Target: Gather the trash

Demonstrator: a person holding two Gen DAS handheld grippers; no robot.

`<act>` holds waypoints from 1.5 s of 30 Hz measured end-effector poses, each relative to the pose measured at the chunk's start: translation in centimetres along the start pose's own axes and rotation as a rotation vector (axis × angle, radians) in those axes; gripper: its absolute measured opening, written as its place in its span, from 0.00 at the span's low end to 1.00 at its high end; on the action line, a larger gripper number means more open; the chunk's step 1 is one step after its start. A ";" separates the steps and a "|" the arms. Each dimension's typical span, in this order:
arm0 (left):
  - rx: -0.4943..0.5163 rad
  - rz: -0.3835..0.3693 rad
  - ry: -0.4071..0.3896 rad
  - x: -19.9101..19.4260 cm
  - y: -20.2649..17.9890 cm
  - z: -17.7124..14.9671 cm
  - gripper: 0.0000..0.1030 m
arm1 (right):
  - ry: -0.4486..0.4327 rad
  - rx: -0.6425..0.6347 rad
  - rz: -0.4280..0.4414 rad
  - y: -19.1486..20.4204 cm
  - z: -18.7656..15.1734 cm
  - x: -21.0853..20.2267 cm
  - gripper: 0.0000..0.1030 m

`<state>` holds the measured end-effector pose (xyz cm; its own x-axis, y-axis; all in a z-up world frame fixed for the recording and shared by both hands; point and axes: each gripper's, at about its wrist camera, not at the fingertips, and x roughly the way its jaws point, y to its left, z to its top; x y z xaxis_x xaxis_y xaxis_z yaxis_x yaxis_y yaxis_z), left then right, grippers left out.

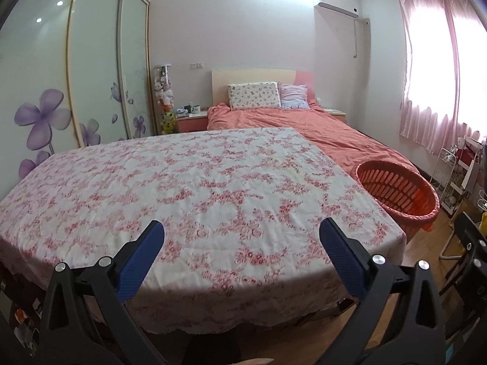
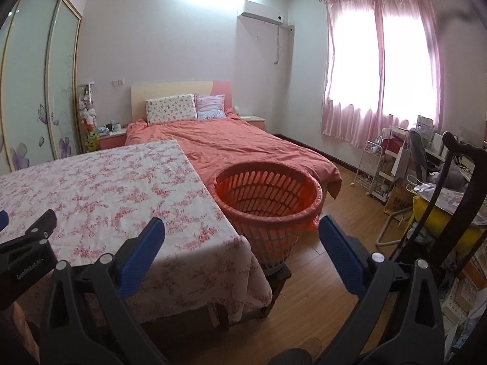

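Your left gripper (image 1: 242,231) stood with its jaws spread wide; nothing lay between the blue pads (image 1: 143,258), and neither pad touched anything. It hung above the near edge of the table, which was covered by a white cloth with a pink flower print (image 1: 194,182).

Your right gripper (image 2: 242,231) was likewise wide apart and empty, poised over the near right corner of the same flowered cloth (image 2: 100,194) and the wooden floor (image 2: 328,273) beside it. No piece of trash could be made out on the cloth in either view.

The orange slotted basket (image 2: 268,203), the receptacle for the task, stood just beside the table's right edge, raised on a dark support, between the table and the foot of the bed with the salmon cover (image 2: 243,143).

Left wrist view only: almost the whole tabletop; the wardrobe with frosted sliding doors and purple flower decals (image 1: 45,115) in full width; the basket (image 1: 398,188) only at the right margin, partly cut off by the table edge.

Right wrist view only: the basket whole, with its interior visible; the black frame of your left gripper (image 2: 27,243) entering at the left margin; the cluttered corner under the pink curtains (image 2: 380,70), including a white wire rack (image 2: 374,164) and a yellow object (image 2: 441,213) under papers.

Both views: two pillows at the headboard and the air conditioner high on the back wall.
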<state>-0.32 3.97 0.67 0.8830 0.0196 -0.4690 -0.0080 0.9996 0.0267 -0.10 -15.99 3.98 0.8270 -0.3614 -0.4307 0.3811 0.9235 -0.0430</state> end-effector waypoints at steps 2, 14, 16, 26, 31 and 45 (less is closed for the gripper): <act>-0.006 0.005 0.005 0.0 0.1 -0.2 0.97 | 0.012 -0.007 -0.019 0.2 -0.2 0.2 0.96; -0.017 0.011 0.026 -0.2 0.2 -0.6 0.97 | 0.072 -0.012 -0.051 0.5 -1.3 1.6 0.96; -0.017 0.012 0.028 -0.2 0.1 -0.7 0.97 | 0.071 -0.014 -0.055 0.5 -1.3 1.6 0.96; -0.011 0.034 0.029 -0.3 0.0 -0.7 0.97 | 0.073 -0.020 -0.072 0.6 -1.4 1.8 0.96; -0.012 0.028 0.025 -0.5 -0.1 -0.6 0.97 | 0.071 -0.021 -0.071 0.5 -1.4 1.9 0.96; -0.021 0.007 0.018 -1.0 -0.2 -0.5 0.97 | 0.070 -0.020 -0.067 0.6 -1.4 1.8 0.96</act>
<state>-1.42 3.75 0.70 0.8743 0.0264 -0.4847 -0.0239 0.9996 0.0114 0.99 -15.93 1.88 0.7689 -0.4132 -0.4878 0.4258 0.9002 -0.0914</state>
